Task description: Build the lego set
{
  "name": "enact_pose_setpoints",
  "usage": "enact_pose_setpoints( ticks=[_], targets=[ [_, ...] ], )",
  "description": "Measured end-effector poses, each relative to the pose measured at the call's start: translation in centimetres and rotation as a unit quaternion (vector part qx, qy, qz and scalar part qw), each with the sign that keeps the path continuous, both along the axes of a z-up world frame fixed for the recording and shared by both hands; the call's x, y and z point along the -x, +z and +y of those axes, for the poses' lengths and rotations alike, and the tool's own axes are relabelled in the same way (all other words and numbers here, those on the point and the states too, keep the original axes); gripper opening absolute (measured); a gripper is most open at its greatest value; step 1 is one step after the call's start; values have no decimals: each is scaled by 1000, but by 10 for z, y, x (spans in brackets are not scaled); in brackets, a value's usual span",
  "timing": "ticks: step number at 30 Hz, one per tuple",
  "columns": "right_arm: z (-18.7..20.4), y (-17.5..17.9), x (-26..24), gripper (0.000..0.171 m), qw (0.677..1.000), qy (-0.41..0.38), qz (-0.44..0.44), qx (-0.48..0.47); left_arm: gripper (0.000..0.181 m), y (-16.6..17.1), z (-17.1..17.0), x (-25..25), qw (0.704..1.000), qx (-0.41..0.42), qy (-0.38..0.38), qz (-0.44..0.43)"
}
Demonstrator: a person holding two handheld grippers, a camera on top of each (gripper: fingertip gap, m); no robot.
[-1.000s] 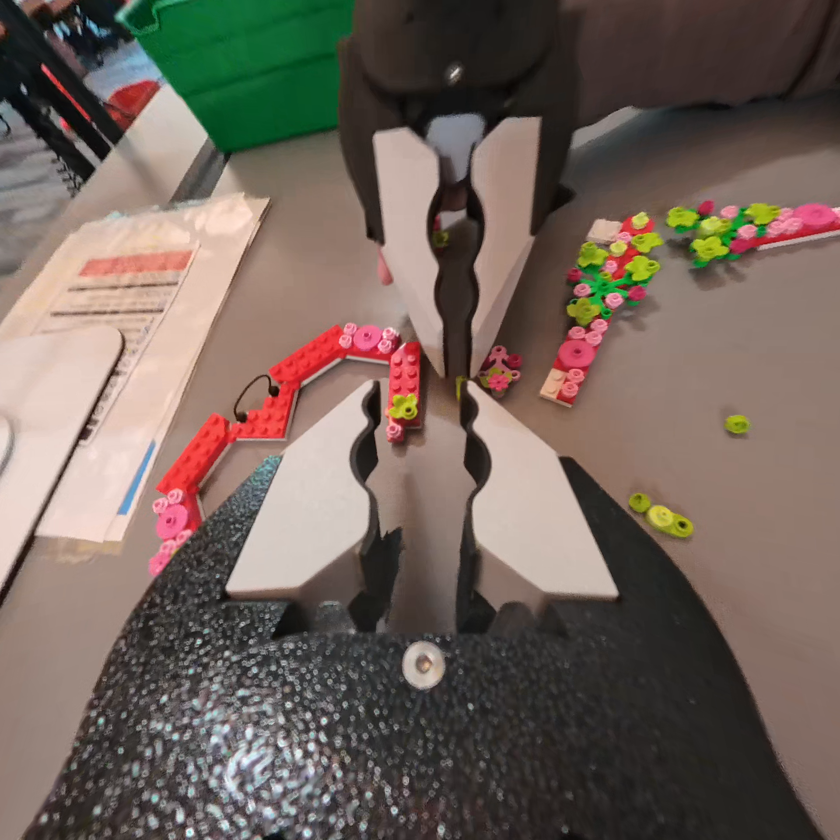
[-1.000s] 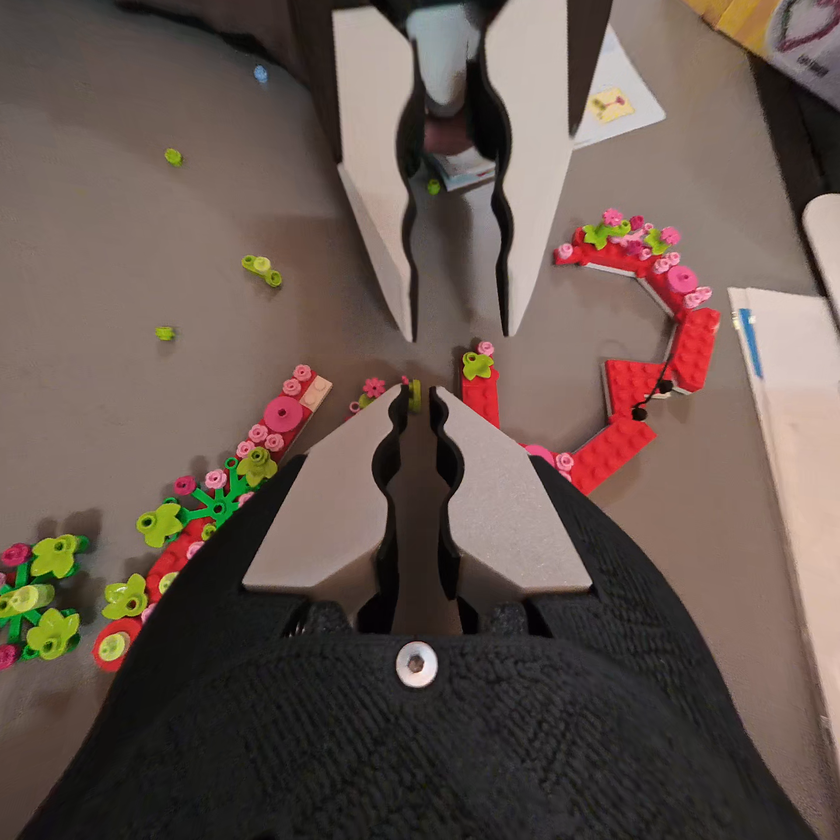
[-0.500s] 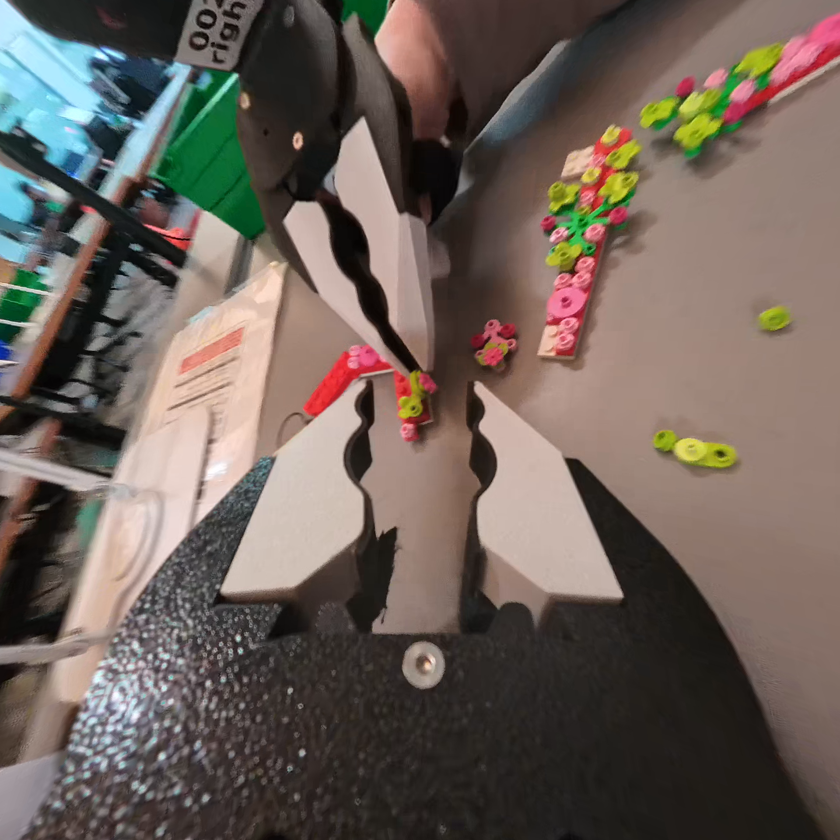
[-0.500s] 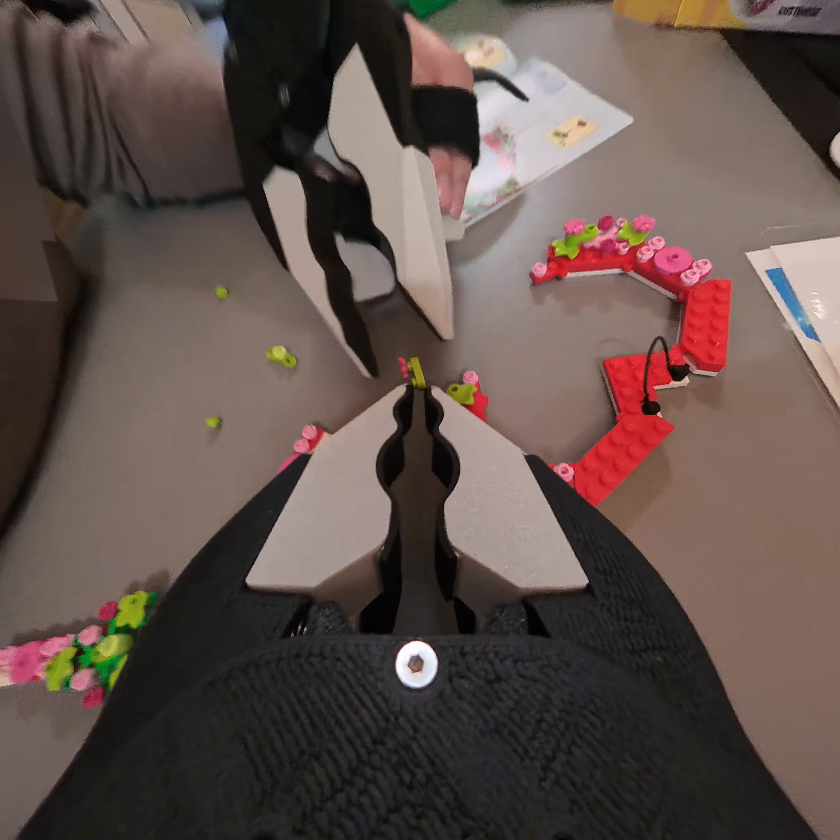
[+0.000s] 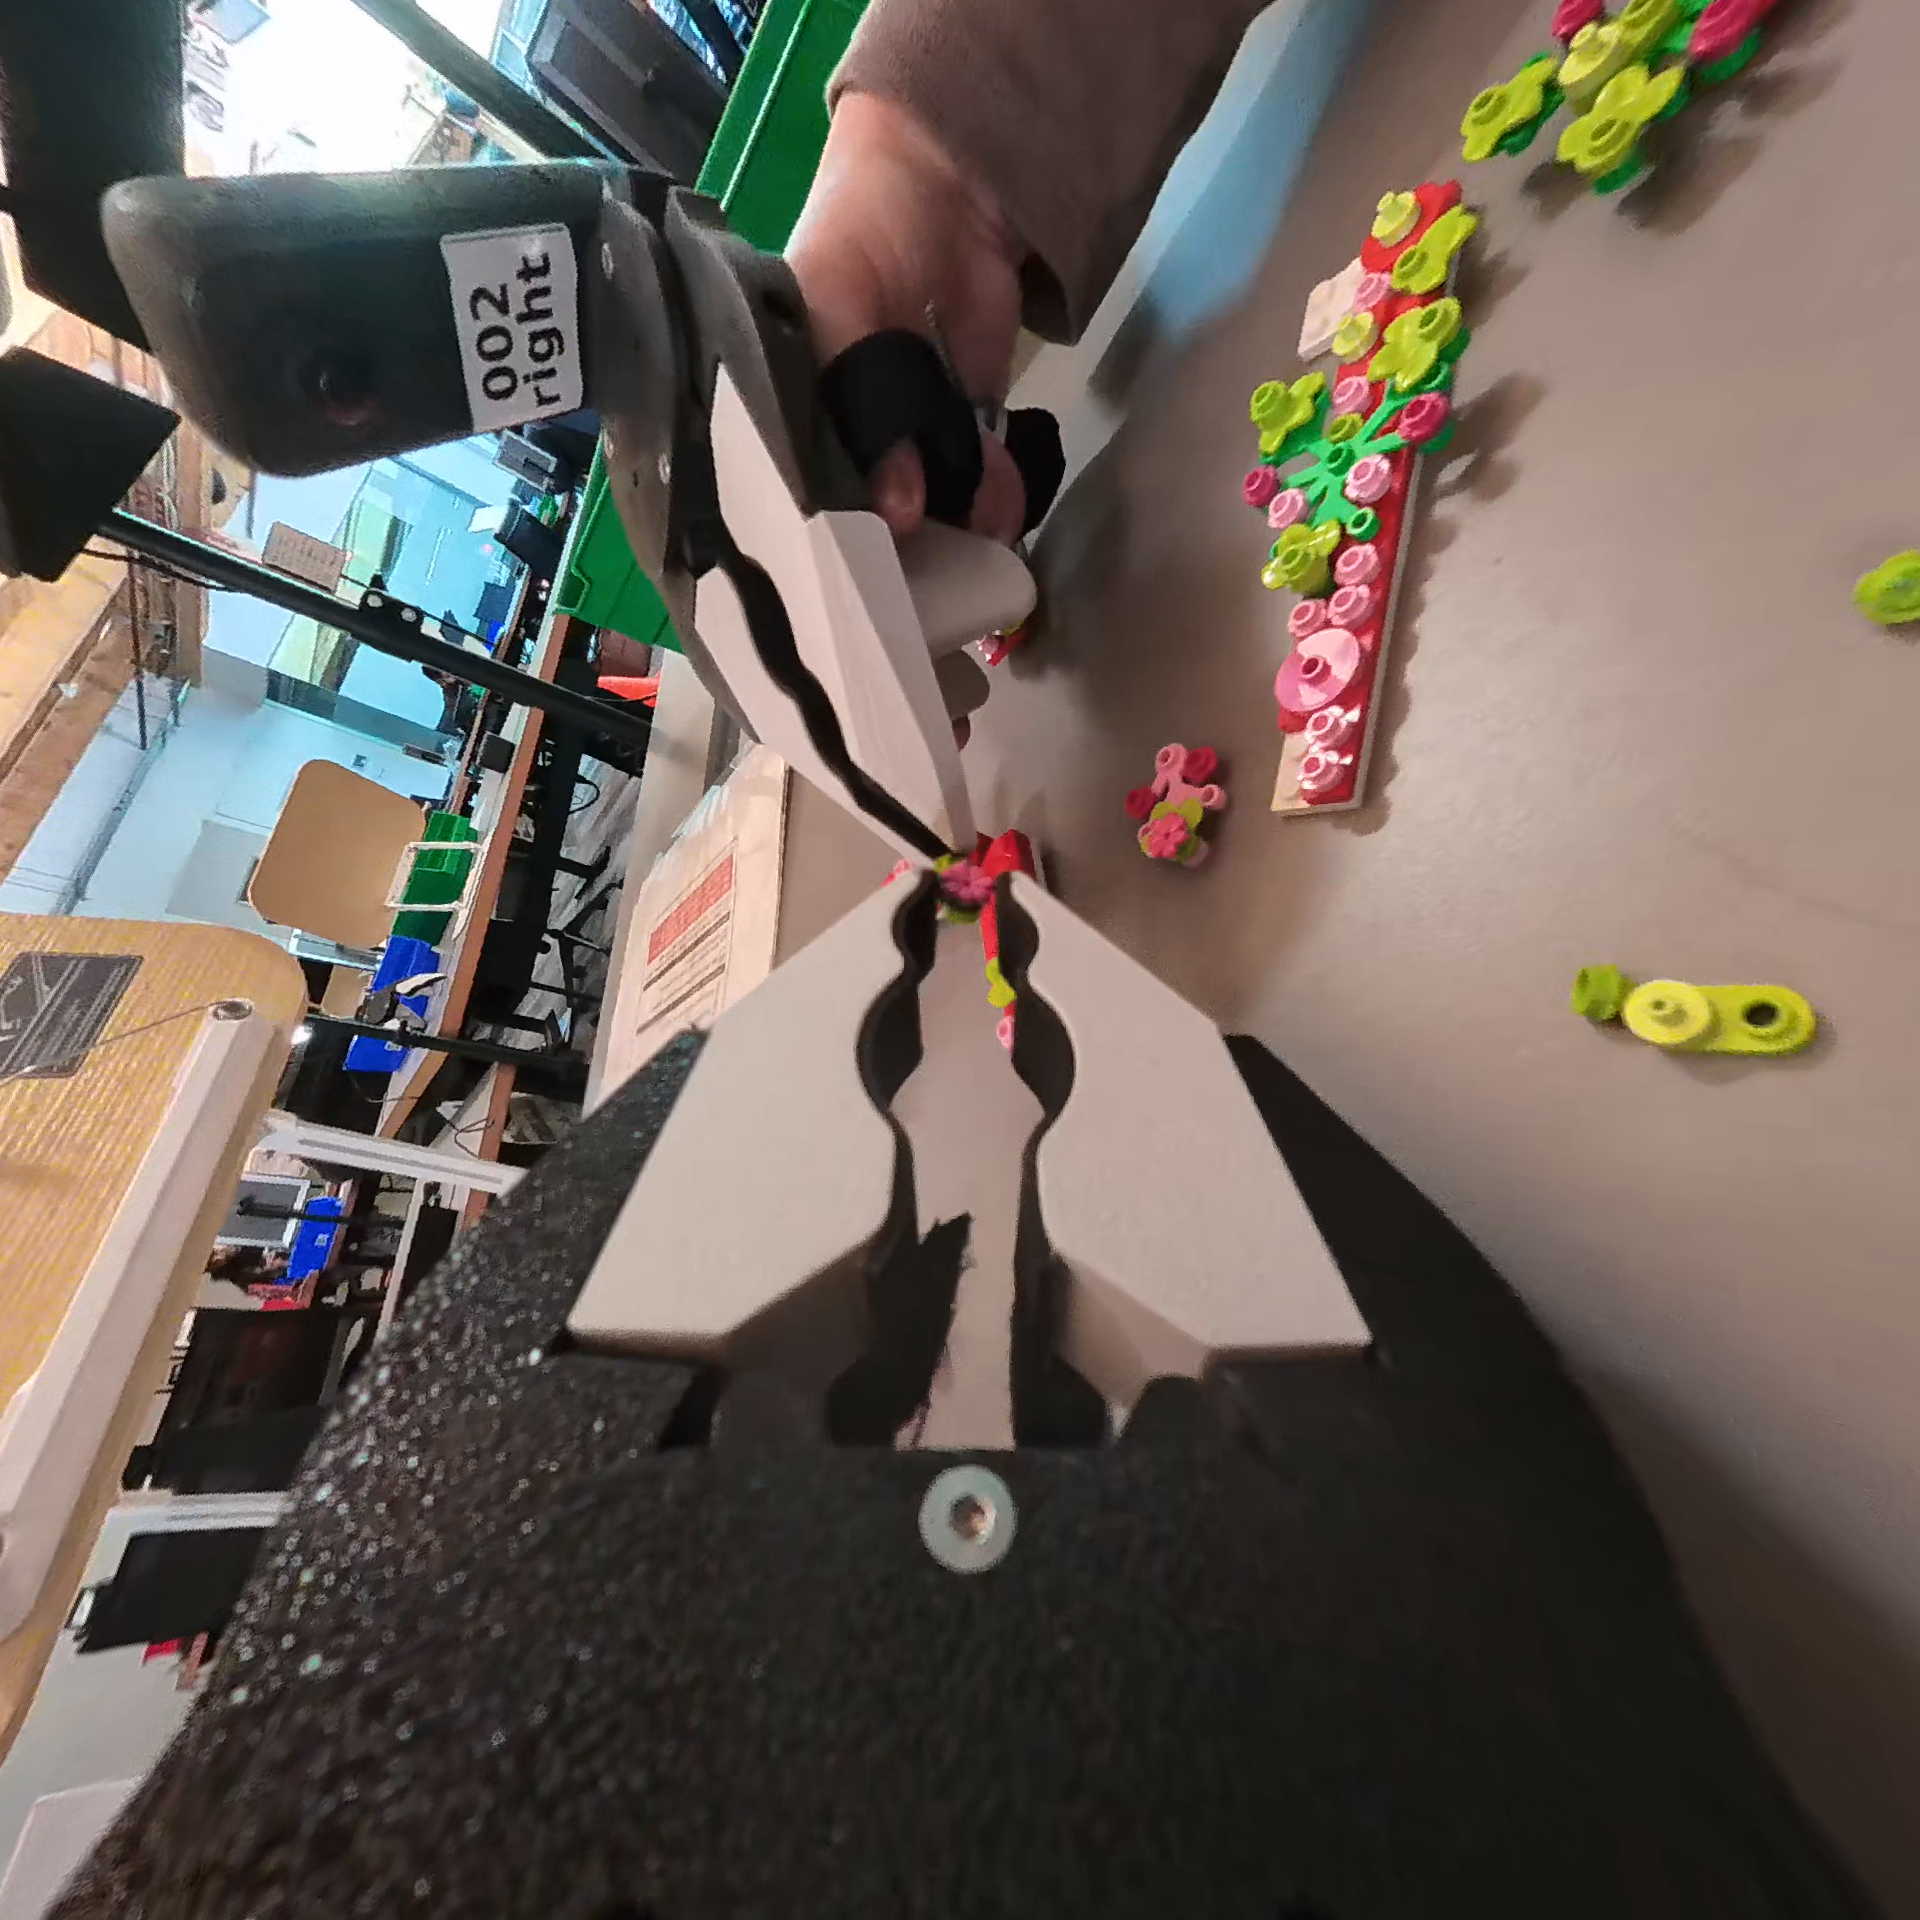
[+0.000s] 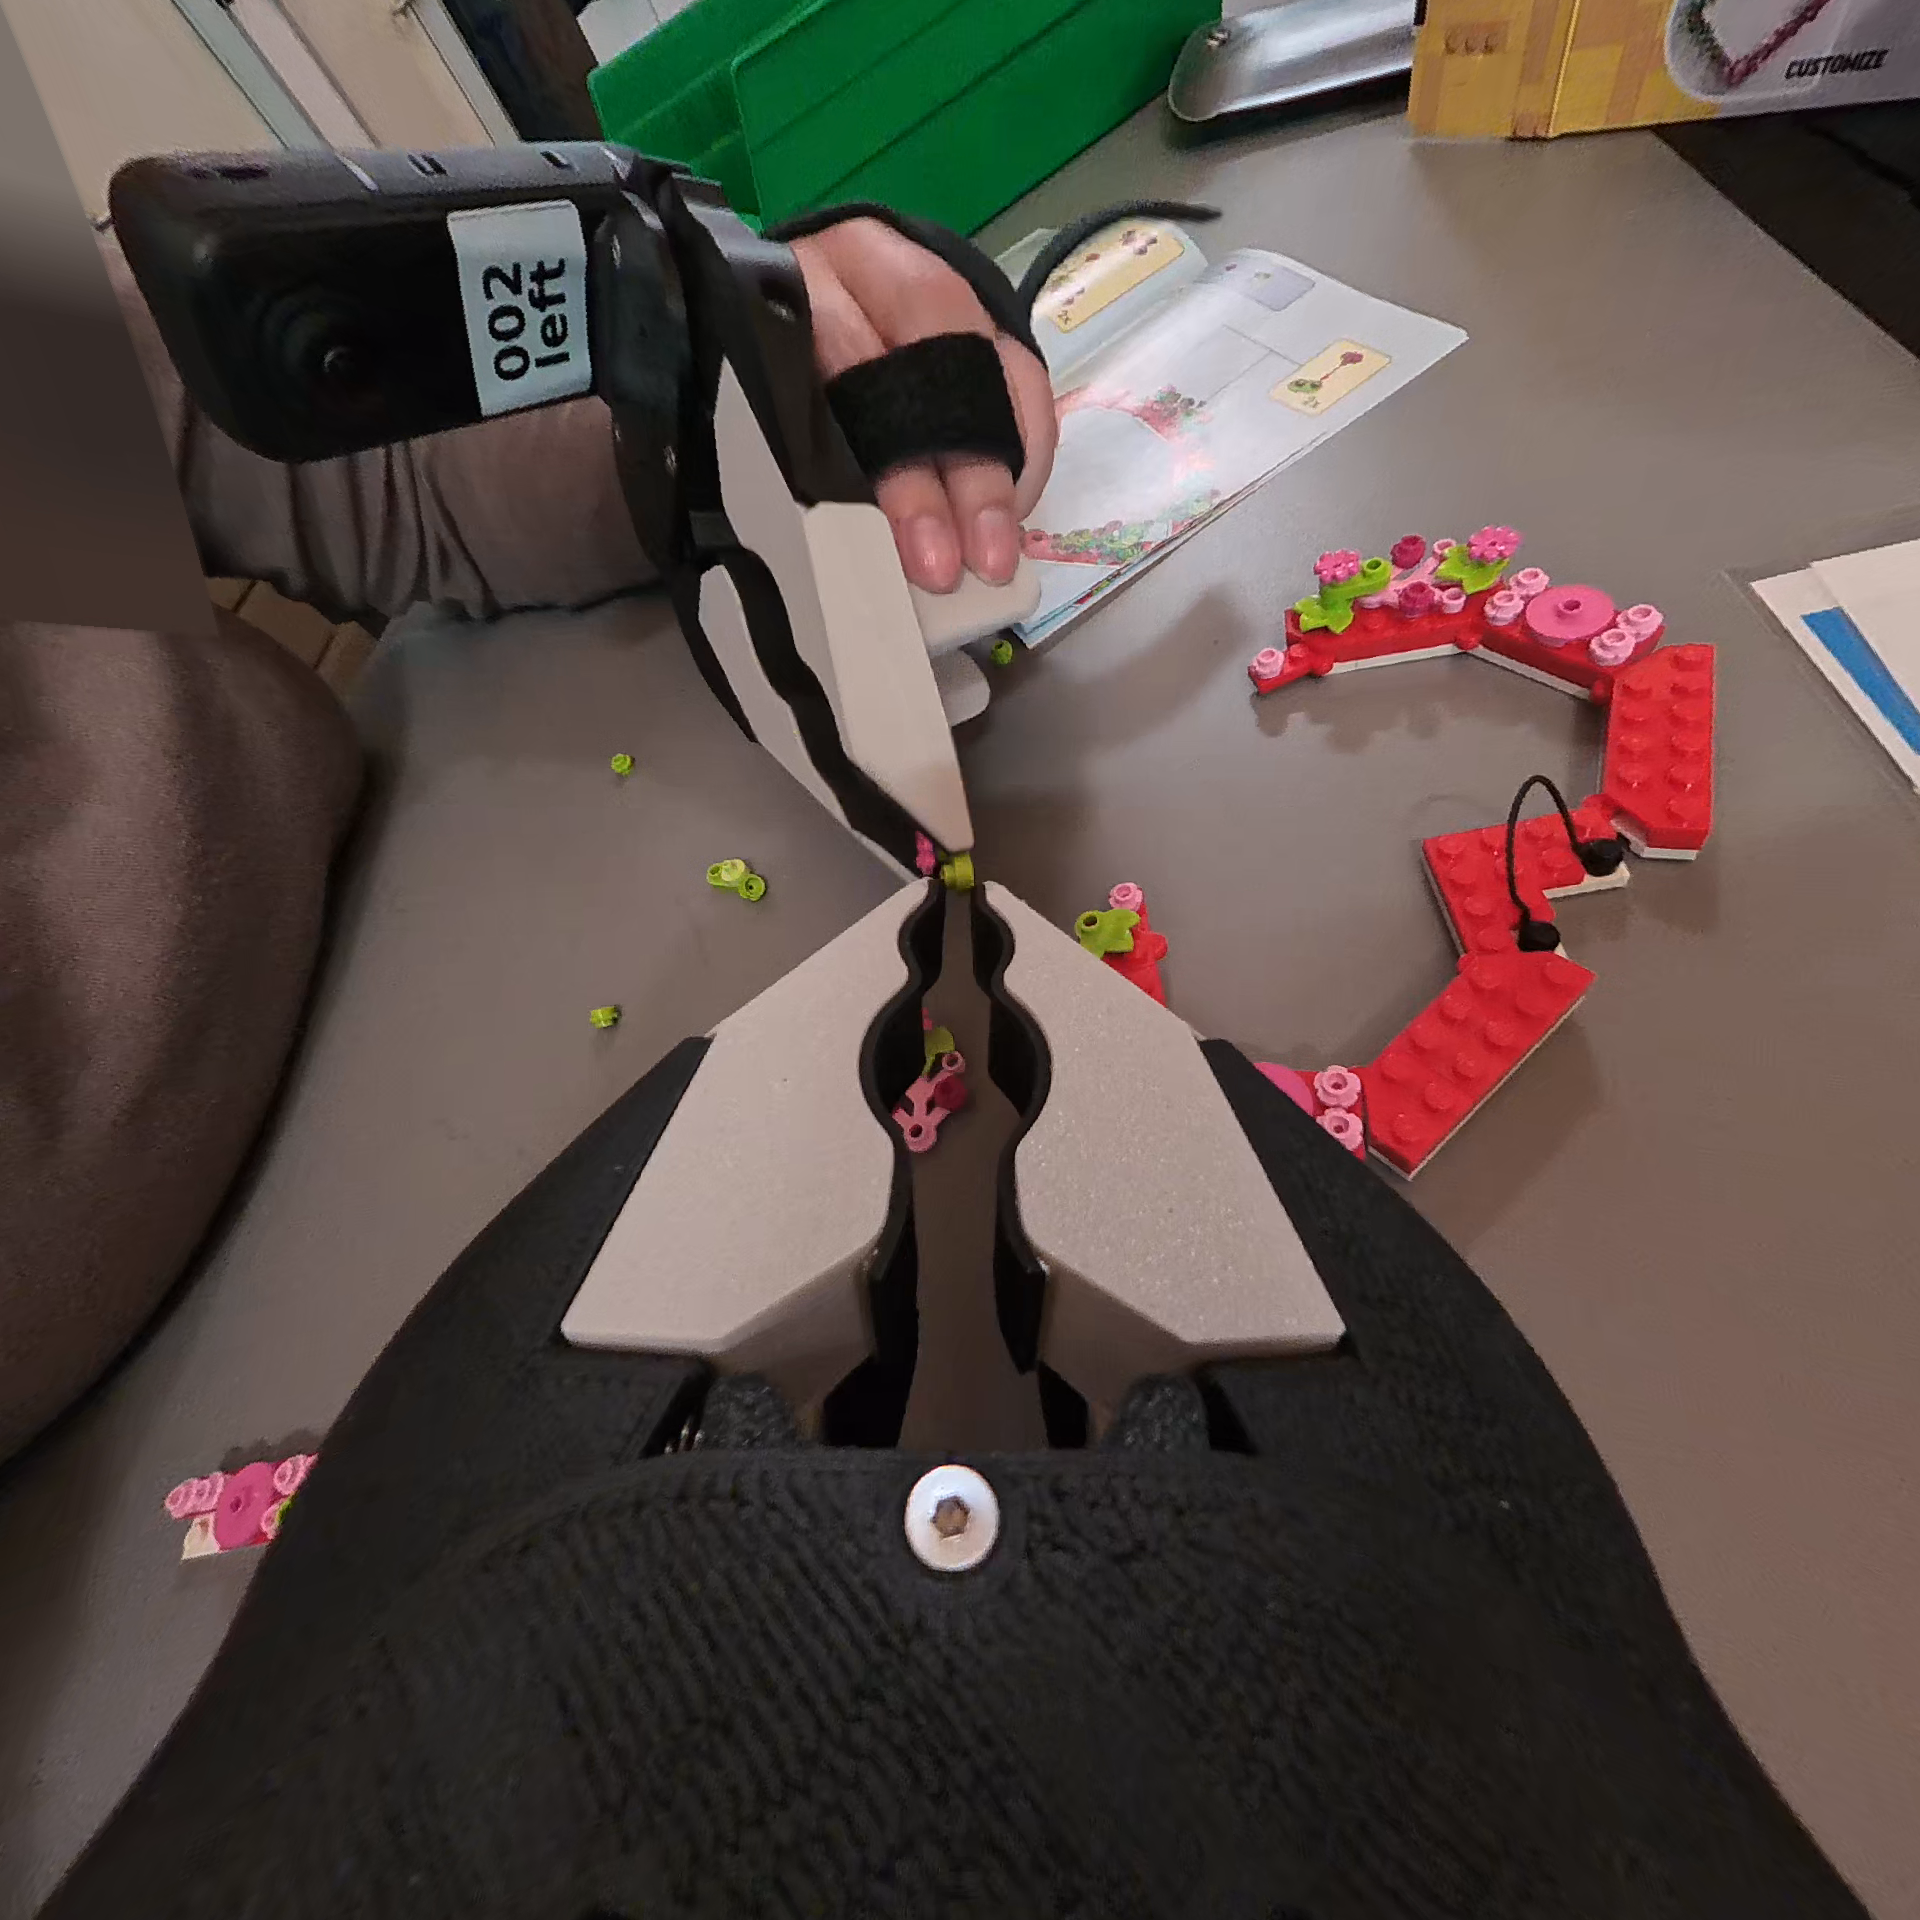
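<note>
Table (image 6: 1351,1351) grey, strewn with parts of the set. Green bins (image 6: 935,114) at the far edge, contents hidden from both views; beside them a yellow box (image 6: 1538,62), nothing visible inside either. Open booklet (image 6: 1226,384) lying flat near the bins. Red frame (image 6: 1662,727), partly flowered at one end and bare-studded along the rest, well apart from a flowered strip (image 5: 1351,582).

Above the table, tip to tip: left gripper (image 5: 961,888) pinched on a pink flower (image 5: 964,883), right gripper (image 6: 951,899) pinched on a lime stud (image 6: 957,869). Flower and stud touching, or very nearly so; hard to say whether already seated, given how small both are. Loose lime pieces (image 5: 1694,1018) on the table, apart from the rest.

Step in hand, by the look of it: pressing flower onto stud in mid-air, a small sub-assembly for the bare part of the frame. Next move likely calls for square alignment of the two pieces, a short firm push along the stud's axis, and steady grip on both sides to keep either piece from twisting out or dropping.
</note>
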State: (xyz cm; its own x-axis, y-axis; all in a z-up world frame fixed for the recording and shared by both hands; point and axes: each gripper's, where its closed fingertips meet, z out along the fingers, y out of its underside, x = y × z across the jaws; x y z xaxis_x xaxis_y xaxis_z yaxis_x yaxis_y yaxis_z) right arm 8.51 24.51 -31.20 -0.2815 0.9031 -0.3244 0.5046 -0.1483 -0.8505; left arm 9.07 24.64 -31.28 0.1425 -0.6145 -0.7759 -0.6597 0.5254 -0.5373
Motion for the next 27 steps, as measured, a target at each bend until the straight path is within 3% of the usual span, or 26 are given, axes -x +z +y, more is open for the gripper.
enact_pose_setpoints(
  ticks=[2, 5, 9, 12, 18, 27],
  targets=[
    [3, -3, 0, 5, 1000, -5, -3, -14, 8, -4, 5, 3, 1000, 17, 20, 6],
    [10, -1, 5, 27, 996, -25, 22, -87, 8, -10, 12, 6, 996, 70, 54, 1],
    [12, 1, 8, 18, 959, -16, 38, -279, 8, -9, 13, 7, 984, 159, 64, -48],
    [5, 4, 9, 9, 937, 0, 45, -347, 8, -7, 12, 7, 973, 208, 60, -77],
    [9, -3, 9, 9, 919, 3, 26, -394, 8, -7, 8, 5, 964, 245, 51, -94],
    [3, -7, 7, 2, 933, 14, 16, -360, 8, -10, 4, 4, 947, 296, 36, -117]
  ],
)
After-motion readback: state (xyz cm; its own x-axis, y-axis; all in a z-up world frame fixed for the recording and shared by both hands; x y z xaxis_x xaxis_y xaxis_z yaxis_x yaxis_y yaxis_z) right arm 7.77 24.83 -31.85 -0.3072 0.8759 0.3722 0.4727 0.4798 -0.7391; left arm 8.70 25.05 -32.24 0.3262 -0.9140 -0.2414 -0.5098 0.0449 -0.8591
